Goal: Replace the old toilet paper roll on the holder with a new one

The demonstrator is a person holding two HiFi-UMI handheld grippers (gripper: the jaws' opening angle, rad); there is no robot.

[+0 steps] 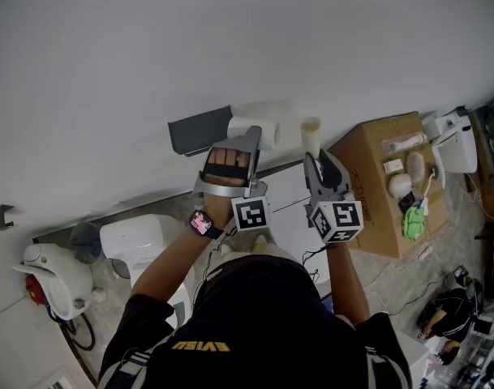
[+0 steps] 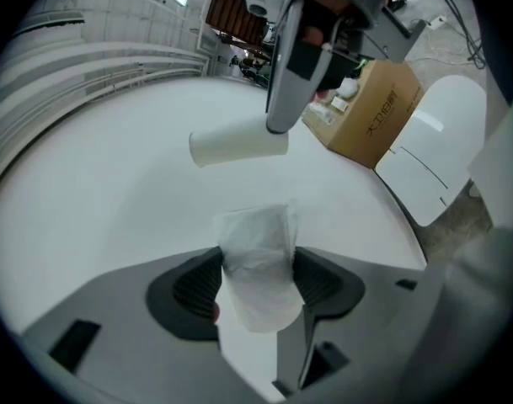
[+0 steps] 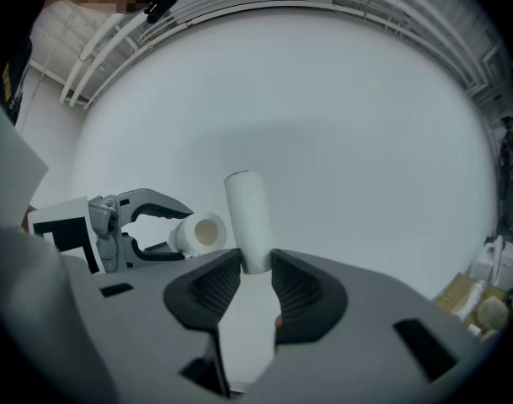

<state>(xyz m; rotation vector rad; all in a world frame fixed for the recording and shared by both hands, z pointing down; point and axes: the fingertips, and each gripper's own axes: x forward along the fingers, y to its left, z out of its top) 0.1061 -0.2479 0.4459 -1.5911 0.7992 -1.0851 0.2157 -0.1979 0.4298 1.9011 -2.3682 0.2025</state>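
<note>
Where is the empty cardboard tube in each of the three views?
Head view: cardboard tube just right of centre, against the wall.
Left gripper view: upper centre, lying sideways.
Right gripper view: centre, upright between the jaws.
Shared landmark: the white roll beside it.

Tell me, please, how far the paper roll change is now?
Done: the empty tube is off the holder, gripped by the right gripper. In hand: the left gripper holds the new roll. Left: mounting it on the holder.

Right claw (image 3: 254, 269): jaws pressed on the base of an upright empty tube (image 3: 246, 213).
Left claw (image 3: 180, 232): at left, gripping a paper roll (image 3: 202, 234) just beside the tube.
Backdrop: white wall (image 3: 323, 124).
</note>
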